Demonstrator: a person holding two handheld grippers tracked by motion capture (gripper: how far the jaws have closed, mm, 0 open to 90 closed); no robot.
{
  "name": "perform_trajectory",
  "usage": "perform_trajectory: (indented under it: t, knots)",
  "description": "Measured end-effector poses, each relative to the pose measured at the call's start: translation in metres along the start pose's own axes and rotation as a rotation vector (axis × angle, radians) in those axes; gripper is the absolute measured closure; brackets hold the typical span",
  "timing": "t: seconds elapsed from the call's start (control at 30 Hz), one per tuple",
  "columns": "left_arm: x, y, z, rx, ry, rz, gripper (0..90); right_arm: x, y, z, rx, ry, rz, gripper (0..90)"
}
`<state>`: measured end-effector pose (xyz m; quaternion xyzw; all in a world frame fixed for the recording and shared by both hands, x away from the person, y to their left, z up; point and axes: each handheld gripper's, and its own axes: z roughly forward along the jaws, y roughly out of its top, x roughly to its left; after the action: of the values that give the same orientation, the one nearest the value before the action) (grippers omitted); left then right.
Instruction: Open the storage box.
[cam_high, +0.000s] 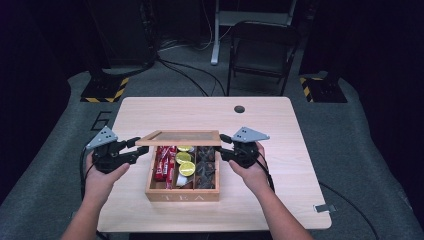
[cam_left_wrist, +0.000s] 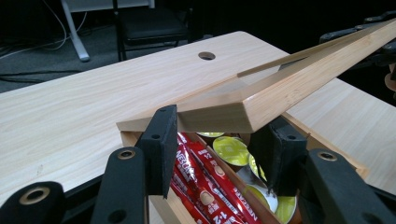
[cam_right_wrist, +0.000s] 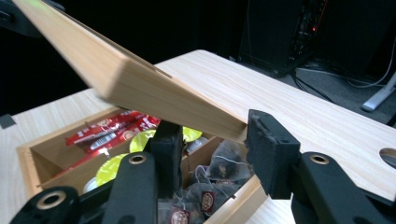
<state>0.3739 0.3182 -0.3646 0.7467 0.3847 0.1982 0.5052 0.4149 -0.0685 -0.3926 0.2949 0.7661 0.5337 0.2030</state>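
While the lid hangs tilted over the open tea box on the surface, the left hand-held gripper and right hand-held gripper each seemingly clamp one end.

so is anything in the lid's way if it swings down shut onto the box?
Nothing visible does. The lid hangs raised over the open box, held at its ends by the left gripper and right gripper. The sachets and capsules look below the rim.
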Motion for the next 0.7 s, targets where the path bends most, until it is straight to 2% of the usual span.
perform_trajectory:
  t: [0.2,0.23,0.37,0.43,0.5,0.7]
  knots:
    - [0.001,-0.002,0.004,-0.005,0.011,-0.008,51.8,-0.004,-0.003,0.006,0.02,-0.006,-0.01,57.2]
    - [0.001,-0.004,0.005,-0.006,0.014,-0.009,51.6,-0.004,-0.004,0.01,0.042,-0.026,-0.011,58.0]
    - [0.002,-0.005,0.005,-0.02,0.008,-0.016,51.6,-0.007,-0.006,0.014,0.061,-0.044,-0.005,60.6]
    - [0.002,-0.006,0.005,-0.029,0.004,-0.021,51.6,-0.011,-0.008,0.016,0.058,-0.019,0.044,60.7]
    - [0.002,-0.008,0.006,-0.042,0.007,-0.034,51.7,-0.012,-0.009,0.016,0.054,-0.019,0.048,60.6]
    - [0.001,-0.012,0.006,-0.051,0.022,-0.029,51.9,-0.011,-0.009,0.017,0.043,-0.025,0.012,60.0]
